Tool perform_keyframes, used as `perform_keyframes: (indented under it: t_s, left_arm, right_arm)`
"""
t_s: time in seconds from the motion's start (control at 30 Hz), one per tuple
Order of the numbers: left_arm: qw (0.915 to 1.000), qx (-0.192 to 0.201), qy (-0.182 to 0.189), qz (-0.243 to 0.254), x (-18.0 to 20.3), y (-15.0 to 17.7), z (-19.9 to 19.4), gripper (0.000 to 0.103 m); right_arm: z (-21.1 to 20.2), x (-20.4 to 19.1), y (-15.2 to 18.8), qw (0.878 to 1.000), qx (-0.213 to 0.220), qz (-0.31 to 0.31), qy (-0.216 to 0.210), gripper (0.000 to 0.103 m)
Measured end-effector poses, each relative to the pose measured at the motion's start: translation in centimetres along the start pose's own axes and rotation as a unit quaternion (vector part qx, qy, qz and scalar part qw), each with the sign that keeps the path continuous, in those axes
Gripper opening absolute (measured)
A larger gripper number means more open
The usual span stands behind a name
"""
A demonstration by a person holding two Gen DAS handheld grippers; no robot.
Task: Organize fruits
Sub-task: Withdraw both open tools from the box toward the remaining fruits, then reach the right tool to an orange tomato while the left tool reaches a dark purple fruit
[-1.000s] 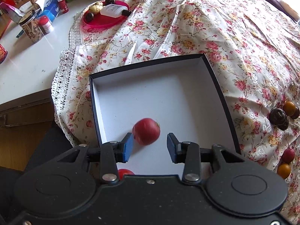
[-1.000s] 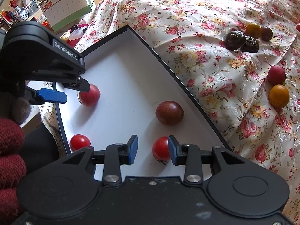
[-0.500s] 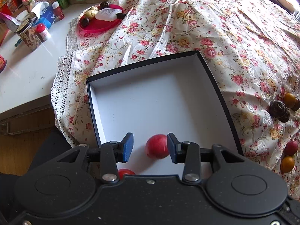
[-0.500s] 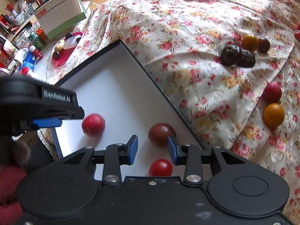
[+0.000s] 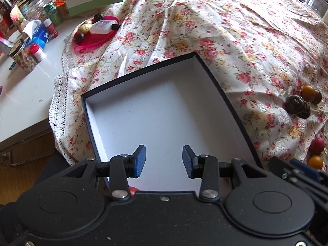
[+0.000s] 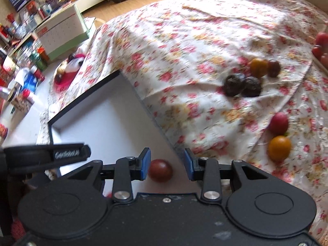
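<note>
Left wrist view: left gripper [image 5: 164,160] hangs with jaws apart and empty over the white-floored box [image 5: 143,110]; a red fruit [image 5: 133,190] peeks beside its left finger.

Right wrist view: right gripper [image 6: 167,167] stands parted, gripping nothing, above a dark red fruit [image 6: 160,170] lying in the box; orange fruit [image 6: 279,148] rests on the floral cloth [image 6: 184,41].
</note>
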State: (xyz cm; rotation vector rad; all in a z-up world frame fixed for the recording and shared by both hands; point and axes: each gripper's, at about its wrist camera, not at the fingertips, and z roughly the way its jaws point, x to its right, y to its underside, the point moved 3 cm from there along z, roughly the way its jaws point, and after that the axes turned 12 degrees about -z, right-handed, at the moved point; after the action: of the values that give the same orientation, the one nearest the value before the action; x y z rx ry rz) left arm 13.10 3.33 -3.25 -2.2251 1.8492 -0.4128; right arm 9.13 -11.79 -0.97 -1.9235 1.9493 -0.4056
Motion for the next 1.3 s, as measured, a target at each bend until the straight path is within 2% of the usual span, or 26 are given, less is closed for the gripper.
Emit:
perform_keyframes:
  t_s: [0.23, 0.37, 0.53, 0.7, 0.93, 1.3]
  left_arm:
    - [0.9990, 0.027, 0.024, 0.027, 1.4, 0.3, -0.9, 0.048]
    - [0.9981, 0.045, 0.027, 0.033, 1.8, 0.4, -1.3, 0.048]
    - [0.9963, 0.061, 0.047, 0.037, 2.5, 0.5, -2.0, 0.048]
    - [0.9943, 0.076, 0.053, 0.054, 3.4, 0.9, -2.3, 0.048]
    - [0.9900, 0.088, 0.061, 0.093, 4.6, 1.6, -2.7, 0.048]
    - [0.9881, 0.083, 0.067, 0.111, 5.0, 2.2, -2.8, 0.048]
  right_arm:
    - [-1.6, 5.3, 0.6, 0.997, 0.027, 0.027, 0.071, 0.037]
    - [-2.3, 8.8, 1.2, 0.994, 0.029, 0.045, 0.091, 0.037]
    - [-3.3, 13.7, 2.6, 0.991, 0.022, 0.108, 0.078, 0.037]
    - [-3.6, 16.9, 3.7, 0.990, 0.009, 0.130, 0.051, 0.037]
    - [-2.1, 16.2, 4.0, 0.991, 0.008, 0.130, -0.005, 0.040]
    - [2.2, 14.4, 4.0, 0.993, -0.025, 0.112, 0.040, 0.042]
